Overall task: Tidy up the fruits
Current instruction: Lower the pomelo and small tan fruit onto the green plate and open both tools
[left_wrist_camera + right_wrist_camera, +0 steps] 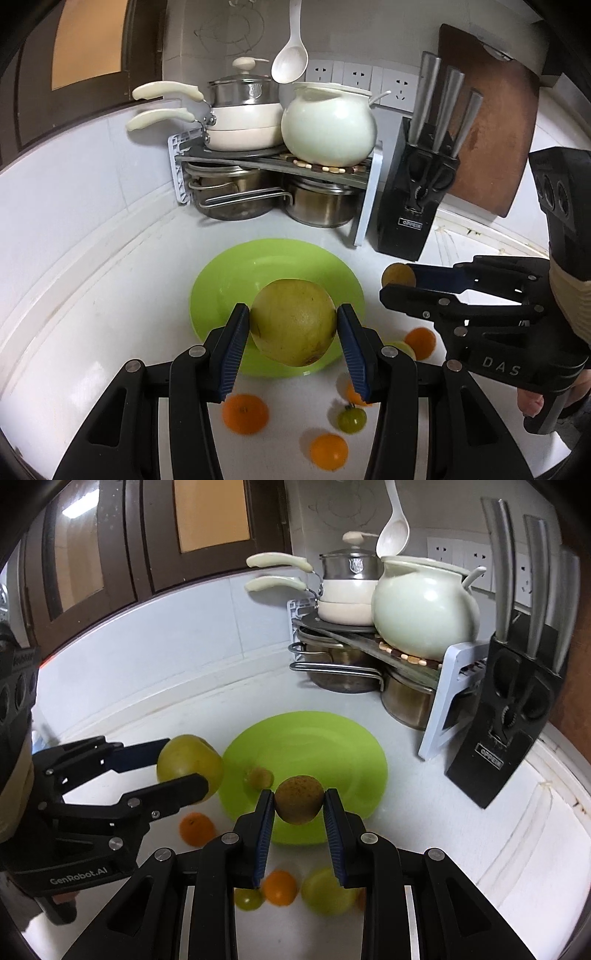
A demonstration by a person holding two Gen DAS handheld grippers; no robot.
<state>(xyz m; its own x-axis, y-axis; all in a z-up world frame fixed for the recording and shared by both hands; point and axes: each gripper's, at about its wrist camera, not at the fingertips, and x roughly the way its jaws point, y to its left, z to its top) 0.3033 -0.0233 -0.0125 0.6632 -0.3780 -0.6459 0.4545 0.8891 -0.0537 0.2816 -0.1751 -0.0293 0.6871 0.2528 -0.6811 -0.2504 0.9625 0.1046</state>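
Step in hand: you are carrying two fruits at once toward the green plate (pixel 221 280), one in each gripper; by my reading, this is the delivery stage and neither fruit is set down yet.

Left gripper (pixel 293 328): you are clamping its blue pads against both sides of the large yellow-green fruit (pixel 293 321), so the jaws are standing wide, filled by the fruit. It is hanging over the near edge of the plate.

Green plate: it is sitting on the white counter (pixel 110 295) in front of the pot rack (pixel 273 158). In the right wrist view a small blurred shape is showing near its left side; I cannot tell whether it is a fruit lying on the plate or a reflection. Otherwise the plate is looking bare.

Right gripper (pixel 299 805): you are pinching the small brownish fruit (pixel 299 799) between its pads, jaws partly closed around it, above the plate's near rim.

Loose fruit: several oranges (pixel 245 413) and a green tomato (pixel 351 420) are waiting on the counter nearer to you, off the plate.

Next move: likely you are needing to lower each fruit until it is resting on the plate before opening, and to keep the two grippers apart, since both are crowding the same rim. Round fruit may roll once released.
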